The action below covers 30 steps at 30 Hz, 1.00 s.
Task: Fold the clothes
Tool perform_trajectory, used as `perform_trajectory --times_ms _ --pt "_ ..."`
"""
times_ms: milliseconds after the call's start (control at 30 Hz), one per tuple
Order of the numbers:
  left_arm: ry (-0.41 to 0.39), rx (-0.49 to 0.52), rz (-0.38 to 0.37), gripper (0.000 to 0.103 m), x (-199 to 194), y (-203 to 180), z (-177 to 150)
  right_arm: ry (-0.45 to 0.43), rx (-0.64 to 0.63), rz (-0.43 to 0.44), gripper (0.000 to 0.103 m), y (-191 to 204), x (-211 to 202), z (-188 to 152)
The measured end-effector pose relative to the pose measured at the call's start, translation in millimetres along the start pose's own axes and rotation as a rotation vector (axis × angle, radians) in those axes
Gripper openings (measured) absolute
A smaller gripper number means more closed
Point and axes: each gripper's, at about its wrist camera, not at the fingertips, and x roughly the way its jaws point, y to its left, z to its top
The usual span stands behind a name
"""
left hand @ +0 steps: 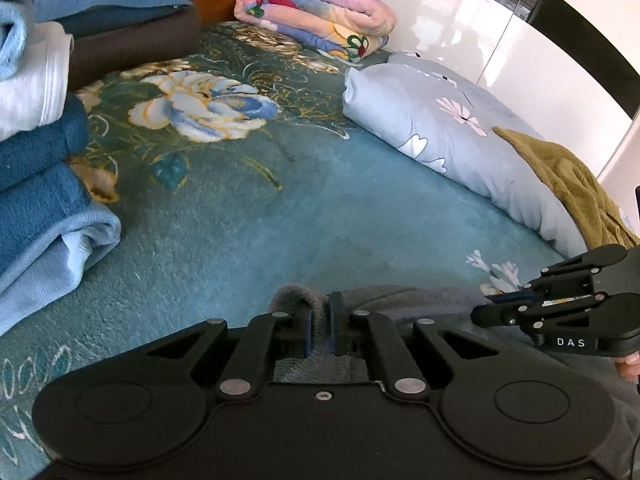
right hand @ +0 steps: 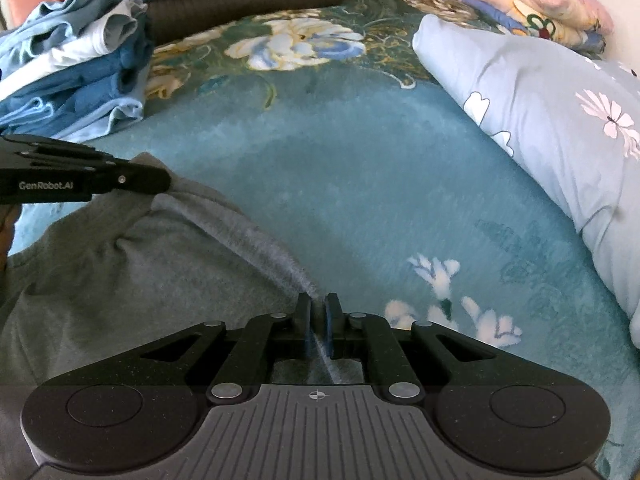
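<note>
Both tongs, left tongs (left hand: 319, 322) and right tongs (right hand: 318, 322), pinch the edge of a grey garment (right hand: 120, 272), apparently a sweatshirt, on a floral bed (right hand: 340, 184).

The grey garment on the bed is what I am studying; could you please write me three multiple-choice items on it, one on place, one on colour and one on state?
1. Where does the stack of folded clothes lie, seen from the right wrist view?
A. Far left on the bed
B. On the pale blue pillow
C. Under the grey garment

2. What colour is the bedspread around the garment?
A. Red
B. Teal with flowers
C. Plain white

3. How do the right tongs stand?
A. Wide open above the bed
B. Shut on the pillow
C. Shut on the grey garment

Answers: 1 A, the stack sits at the far left, clear of the pillow. 2 B, teal pile with pale blossoms. 3 C, the edge of the grey cloth runs between its fingers; the left tongs pinch it too.
</note>
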Motion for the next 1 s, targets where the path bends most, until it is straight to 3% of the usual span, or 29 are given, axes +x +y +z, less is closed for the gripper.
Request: perform_trajectory --times_ms 133,233,333,467,600,767,1000 --pt "0.036 0.028 -0.005 0.017 -20.2 -8.1 5.1 -0.013 -0.028 0.013 0.018 8.5 -32.1 -2.6" --pt "0.046 0.046 -0.001 0.037 -49.1 -13.8 6.4 -0.022 -0.049 0.022 0.025 14.9 -56.2 -4.6" --pt "0.017 0.066 0.038 0.042 -88.8 -19.9 2.3 -0.058 -0.049 0.023 0.03 21.3 -90.3 -12.7" --pt "-0.052 0.006 0.063 0.057 -152.1 -23.7 -28.9 -0.156 0.016 0.045 0.033 23.5 -162.9 -55.2" --pt "-0.093 -0.055 0.098 0.057 -195.6 -24.8 -80.1 -0.238 0.118 0.032 0.036 20.4 -238.3 -137.1" --pt "-0.093 -0.173 0.09 0.057 -212.8 -17.2 -128.7 -0.277 0.318 -0.089 0.04 11.4 -329.5 -271.2" --pt "-0.085 -0.341 0.069 0.058 -229.5 -5.6 -190.3 -0.269 0.809 -0.262 0.045 -2.1 -407.6 -457.1"
